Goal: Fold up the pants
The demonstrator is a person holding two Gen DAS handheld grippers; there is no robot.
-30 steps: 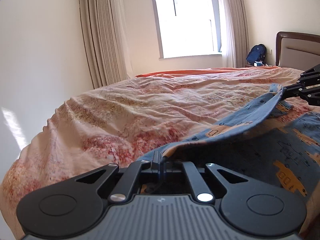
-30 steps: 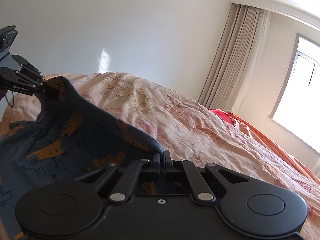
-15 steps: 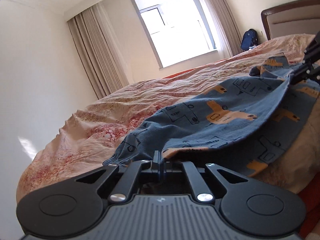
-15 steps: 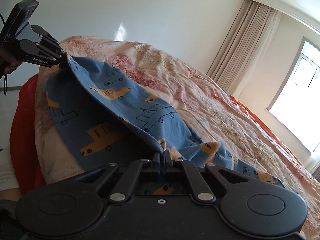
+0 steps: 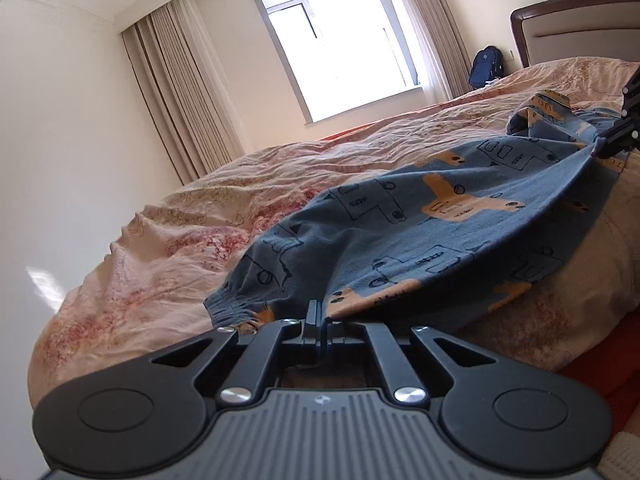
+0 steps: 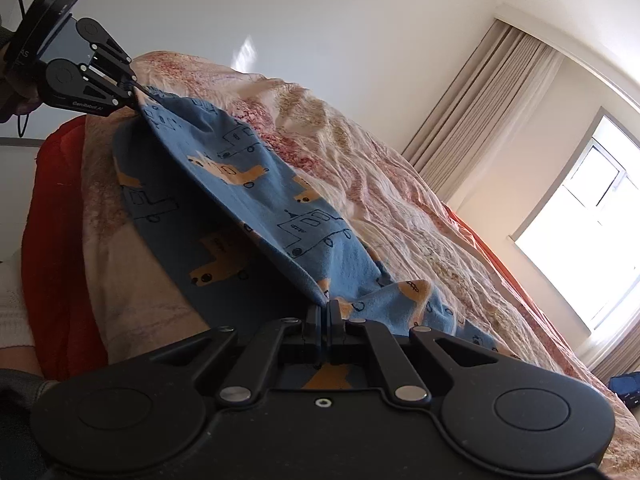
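Left gripper [image 5: 320, 312] clamped tight on the blue fabric edge of the pants [image 5: 420, 216], fingers pressed together with cloth pinched between. Right gripper [image 6: 324, 314] likewise closed hard on another part of the same edge, a fold of printed cloth bunched at its tips. Stretched between the two, a taut hem of the pants, sagging slightly in the middle. Blue cloth patterned with orange vehicles and dark outline drawings; an elastic cuff [image 5: 228, 306] hanging just left of the left gripper. Draped over the near edge of the bed [image 5: 168, 240], partly lying on top, partly hanging down the side. Pale pink floral quilt, rumpled, beneath the pants; red-orange sheet [image 6: 52, 240] showing under it along the side. Farther off: beige curtains [image 5: 176, 92], bright window [image 5: 340, 40], dark wooden headboard [image 5: 560, 12], blue backpack [image 5: 486, 66] by the wall.
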